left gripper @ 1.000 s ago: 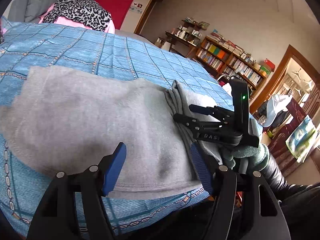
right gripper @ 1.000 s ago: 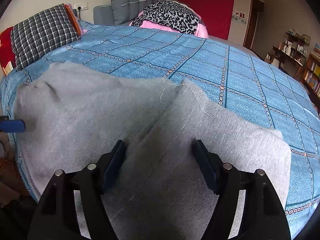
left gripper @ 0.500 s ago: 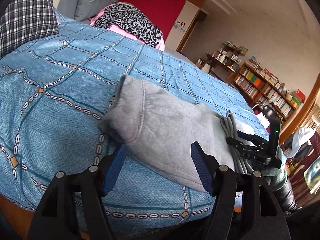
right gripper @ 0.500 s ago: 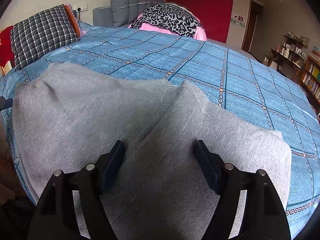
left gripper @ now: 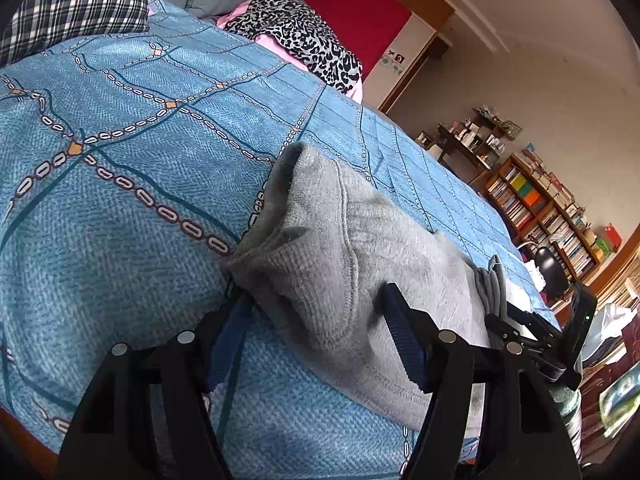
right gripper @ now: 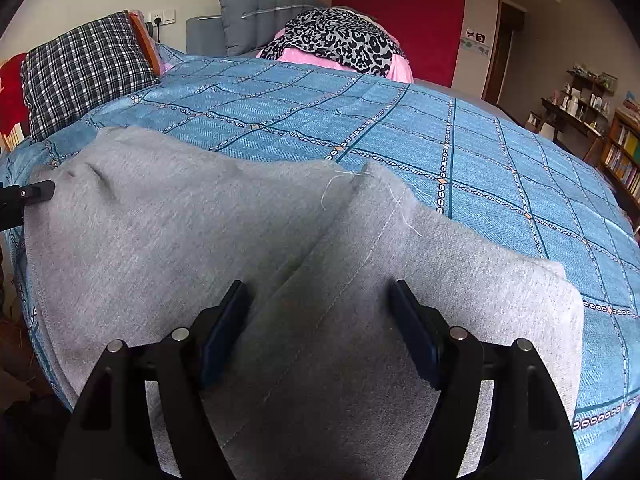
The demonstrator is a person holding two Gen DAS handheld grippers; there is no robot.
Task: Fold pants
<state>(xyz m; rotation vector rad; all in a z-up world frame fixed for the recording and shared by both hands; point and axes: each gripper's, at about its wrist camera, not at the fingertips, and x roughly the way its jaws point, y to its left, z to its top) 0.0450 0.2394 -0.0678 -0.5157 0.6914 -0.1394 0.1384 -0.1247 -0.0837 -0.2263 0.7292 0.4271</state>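
Observation:
Grey sweatpants [right gripper: 208, 240] lie folded on the blue patterned bedspread [right gripper: 460, 152] near the bed's front edge. In the left wrist view the pants' left end [left gripper: 320, 256], with a stitched hem, sits between the open fingers of my left gripper [left gripper: 316, 320], low at the bedspread. My right gripper [right gripper: 320, 320] is open, its fingers straddling the raised fold ridge of the pants. The right gripper also shows in the left wrist view [left gripper: 532, 332] at the far end of the pants. A left fingertip [right gripper: 36, 192] shows at the right wrist view's left edge.
A plaid pillow [right gripper: 88, 76] lies at the bed's head on the left. A leopard-print cloth over pink fabric [right gripper: 340, 44] sits at the far side. Bookshelves [left gripper: 548, 204] stand by the right wall. The bed edge runs just below the grippers.
My left gripper has moved left along the pants from their middle to their left end and dropped lower. The right gripper has stayed in place, open.

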